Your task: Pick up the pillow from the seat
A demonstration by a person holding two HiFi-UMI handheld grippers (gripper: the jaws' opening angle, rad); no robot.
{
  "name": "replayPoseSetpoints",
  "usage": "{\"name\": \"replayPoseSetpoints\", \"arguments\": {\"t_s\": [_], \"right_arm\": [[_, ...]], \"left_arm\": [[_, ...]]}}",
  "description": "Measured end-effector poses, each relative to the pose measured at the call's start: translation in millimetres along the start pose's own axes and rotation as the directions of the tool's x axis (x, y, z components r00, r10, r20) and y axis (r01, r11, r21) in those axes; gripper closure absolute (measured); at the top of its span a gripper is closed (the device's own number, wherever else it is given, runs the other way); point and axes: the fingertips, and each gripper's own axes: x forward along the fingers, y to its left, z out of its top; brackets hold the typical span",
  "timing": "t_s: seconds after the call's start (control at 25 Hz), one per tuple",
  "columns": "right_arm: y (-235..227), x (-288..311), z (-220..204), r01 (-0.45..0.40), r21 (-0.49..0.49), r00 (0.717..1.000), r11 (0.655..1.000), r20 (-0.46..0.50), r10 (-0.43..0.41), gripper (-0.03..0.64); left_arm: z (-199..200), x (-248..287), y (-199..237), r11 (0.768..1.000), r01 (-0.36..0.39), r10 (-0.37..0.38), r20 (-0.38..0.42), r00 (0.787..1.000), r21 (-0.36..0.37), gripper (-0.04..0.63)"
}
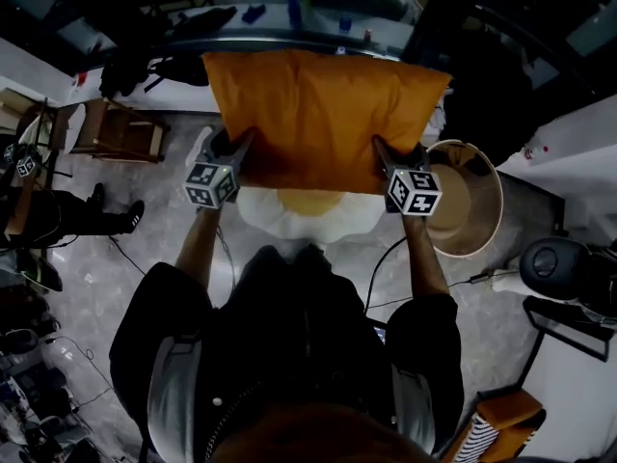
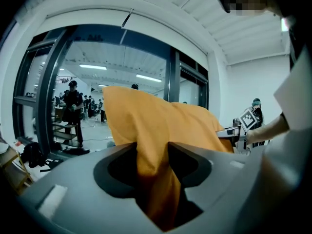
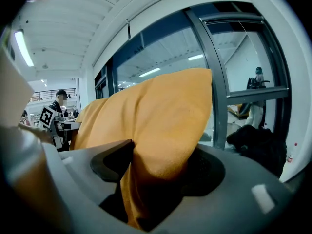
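Observation:
An orange pillow (image 1: pixel 318 114) hangs in the air in front of me, held flat by its near edge. My left gripper (image 1: pixel 233 149) is shut on the pillow's near-left corner. My right gripper (image 1: pixel 388 158) is shut on its near-right corner. In the left gripper view the orange pillow (image 2: pixel 161 130) is pinched between the jaws of the left gripper (image 2: pixel 152 162) and spreads away to the right. The right gripper view shows the pillow (image 3: pixel 156 116) bunched between the jaws of the right gripper (image 3: pixel 158 167). Below the pillow sits a white seat (image 1: pixel 304 215) with a yellow patch.
A round beige basket (image 1: pixel 472 201) stands right of the seat. A wooden stool (image 1: pixel 116 128) is at the left. A dark round appliance (image 1: pixel 559 263) sits at the right, cables run over the grey floor, and a cluttered table edge (image 1: pixel 289 32) lies beyond the pillow.

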Motion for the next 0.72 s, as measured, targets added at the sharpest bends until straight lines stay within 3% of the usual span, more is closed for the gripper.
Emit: {"name": "replayPoseSetpoints", "arguments": {"t_s": [0.28, 0.72], "right_arm": [[-3, 9, 30, 0.022, -0.030, 0.999, 0.999, 0.039, -0.021, 0.318], [18, 11, 30, 0.075, -0.050, 0.997, 0.996, 0.036, -0.074, 0.337]], "left_arm": [[30, 13, 8, 1.000, 0.019, -0.020, 0.043, 0.999, 0.021, 0.388], [35, 5, 24, 0.998, 0.059, -0.060, 0.037, 0.997, 0.027, 0.391]]}}
